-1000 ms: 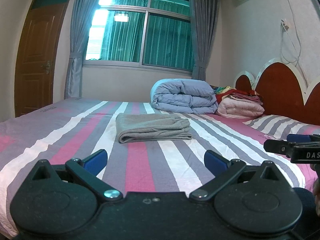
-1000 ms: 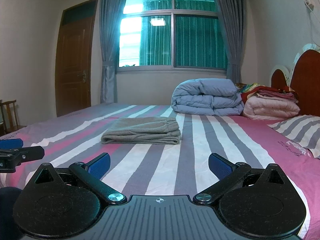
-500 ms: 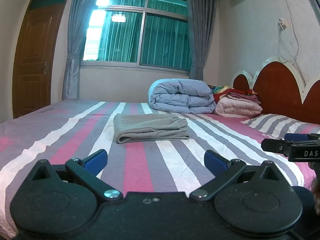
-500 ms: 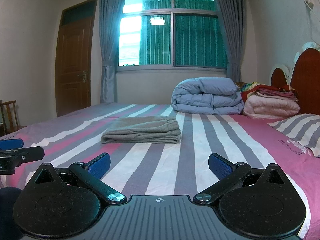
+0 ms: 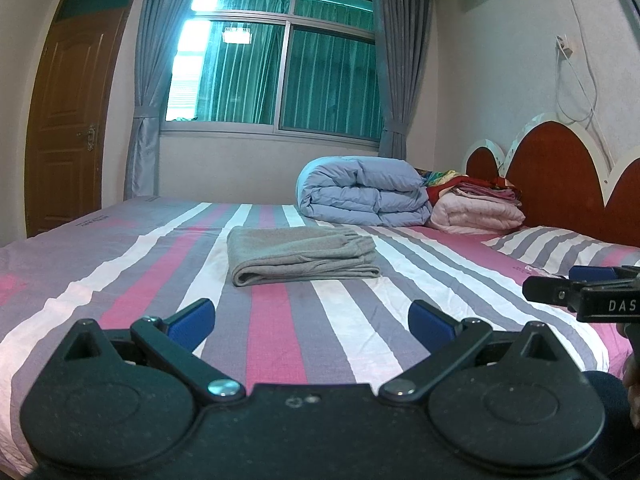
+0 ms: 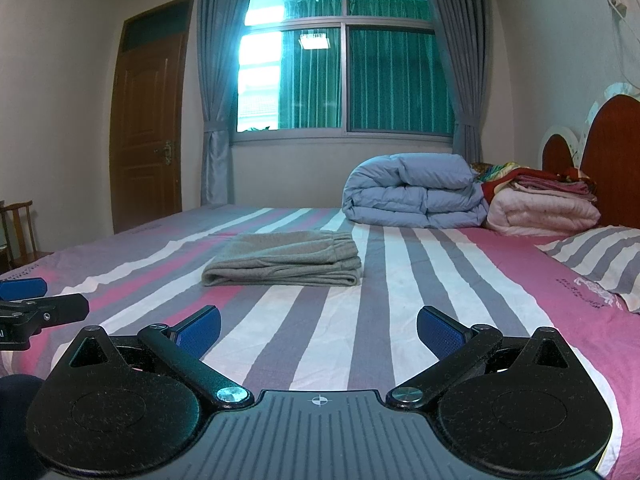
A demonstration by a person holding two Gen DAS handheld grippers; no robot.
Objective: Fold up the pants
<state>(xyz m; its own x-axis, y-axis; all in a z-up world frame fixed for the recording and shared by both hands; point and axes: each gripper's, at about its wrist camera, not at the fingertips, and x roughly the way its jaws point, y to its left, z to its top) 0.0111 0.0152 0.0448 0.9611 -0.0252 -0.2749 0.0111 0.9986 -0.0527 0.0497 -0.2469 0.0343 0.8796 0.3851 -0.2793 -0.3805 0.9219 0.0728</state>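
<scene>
The grey pants (image 5: 300, 254) lie folded in a neat flat stack in the middle of the striped bed (image 5: 120, 280). They also show in the right wrist view (image 6: 284, 258). My left gripper (image 5: 312, 320) is open and empty, held low near the bed's front edge, well short of the pants. My right gripper (image 6: 318, 328) is open and empty, also back from the pants. The right gripper shows at the right edge of the left wrist view (image 5: 584, 292). The left gripper shows at the left edge of the right wrist view (image 6: 36, 308).
A rolled blue duvet (image 5: 360, 192) and a stack of pink and red blankets (image 5: 476, 208) sit at the far right by the red headboard (image 5: 560, 184). A striped pillow (image 5: 560, 248) lies right. A door (image 5: 68, 120), window and wooden chair (image 6: 20, 224) stand beyond.
Both grippers stay open and empty. The left view has tilted slightly upward and drifted, so the pants sit a little lower and further left. The pants have not moved.
</scene>
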